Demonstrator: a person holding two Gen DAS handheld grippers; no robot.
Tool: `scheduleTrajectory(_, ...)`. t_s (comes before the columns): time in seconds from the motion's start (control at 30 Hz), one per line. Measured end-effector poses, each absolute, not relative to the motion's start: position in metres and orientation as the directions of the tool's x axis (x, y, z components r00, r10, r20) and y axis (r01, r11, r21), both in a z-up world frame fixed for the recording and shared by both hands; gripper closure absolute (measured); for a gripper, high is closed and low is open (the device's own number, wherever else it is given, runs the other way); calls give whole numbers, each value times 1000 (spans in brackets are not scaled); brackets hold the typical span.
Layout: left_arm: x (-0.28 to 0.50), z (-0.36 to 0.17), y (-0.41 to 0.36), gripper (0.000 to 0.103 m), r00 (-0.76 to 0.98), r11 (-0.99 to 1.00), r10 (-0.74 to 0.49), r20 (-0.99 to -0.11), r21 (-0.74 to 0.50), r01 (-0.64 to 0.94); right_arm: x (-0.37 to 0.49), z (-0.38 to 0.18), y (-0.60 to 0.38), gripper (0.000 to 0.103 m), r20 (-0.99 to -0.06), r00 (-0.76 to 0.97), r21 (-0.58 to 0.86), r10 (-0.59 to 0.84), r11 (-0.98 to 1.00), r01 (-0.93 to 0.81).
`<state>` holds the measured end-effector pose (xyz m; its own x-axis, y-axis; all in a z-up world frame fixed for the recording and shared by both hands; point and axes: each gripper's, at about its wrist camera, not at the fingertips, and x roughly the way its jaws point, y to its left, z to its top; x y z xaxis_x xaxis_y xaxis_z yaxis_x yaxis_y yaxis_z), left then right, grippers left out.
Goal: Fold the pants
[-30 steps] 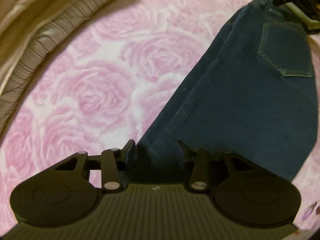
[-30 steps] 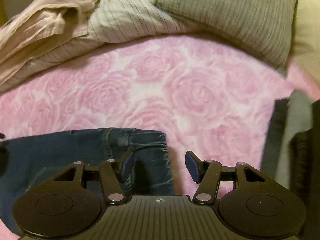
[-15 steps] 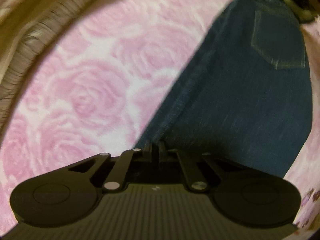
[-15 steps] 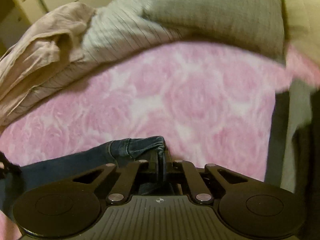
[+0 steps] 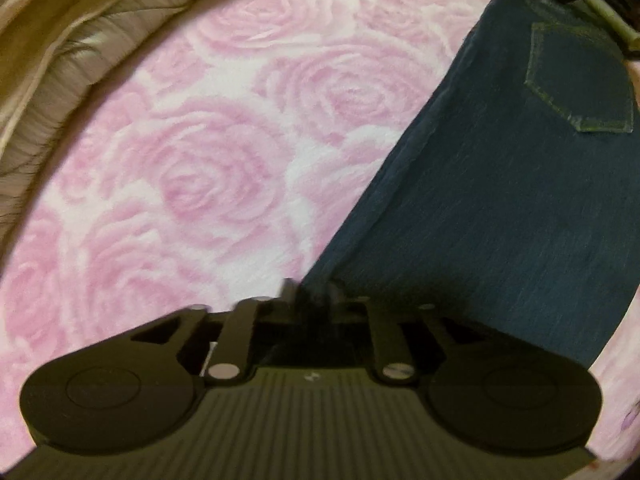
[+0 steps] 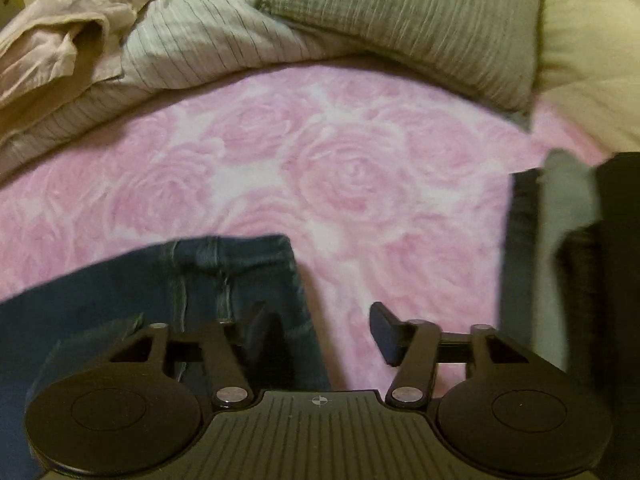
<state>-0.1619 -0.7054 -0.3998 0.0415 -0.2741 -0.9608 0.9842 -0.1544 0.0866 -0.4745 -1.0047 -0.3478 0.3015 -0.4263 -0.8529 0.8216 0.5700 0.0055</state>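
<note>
Dark blue jeans (image 5: pixel 500 200) lie folded lengthwise on a pink rose blanket (image 5: pixel 200 160), back pocket (image 5: pixel 580 84) facing up at the far end. My left gripper (image 5: pixel 314 292) is at their near left edge. Its blurred fingers are close together, with denim filling the narrow gap. In the right wrist view the other end of the jeans (image 6: pixel 200 280) lies flat at the lower left. My right gripper (image 6: pixel 324 332) is open just above it. One finger (image 6: pixel 264 332) hangs over the denim and the other is over the bare blanket, with nothing held.
Striped bedding (image 6: pixel 200 40), a grey pillow (image 6: pixel 420 20) and a crumpled beige cloth (image 6: pixel 60 32) line the far side of the blanket (image 6: pixel 360 160). Dark and grey folded cloth (image 6: pixel 560 240) stands at the right. Striped bedding (image 5: pixel 80 60) borders the left wrist view.
The right gripper closed on the jeans' end half a second ago and has now let go; that end lies flat. The left gripper closed on the edge, and its fingers now stand slightly wider.
</note>
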Motion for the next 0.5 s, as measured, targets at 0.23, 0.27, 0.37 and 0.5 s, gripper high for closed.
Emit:
scheduleTrajectory(0.23,-195,-357,-650,86,59,-260,-337,-940,153,953,-477,-329,-889,49,-846,365,78,-389,586,806)
scheduleTrajectory(0.27,-208,-352,-640,86,50,-300,-350,-936,162,940,-476,-332,-870,49,-854,372,113,-364,568,815)
scheduleTrajectory(0.37,-257,-345,-607,85,-21,-453,-393,-919,174,874,-473,-345,-821,49,-875,372,178,-310,509,842)
scheduleTrajectory(0.5,-312,-362,-574,81,-74,-613,-447,-891,245,751,-465,-354,-769,49,-883,356,199,-305,444,874)
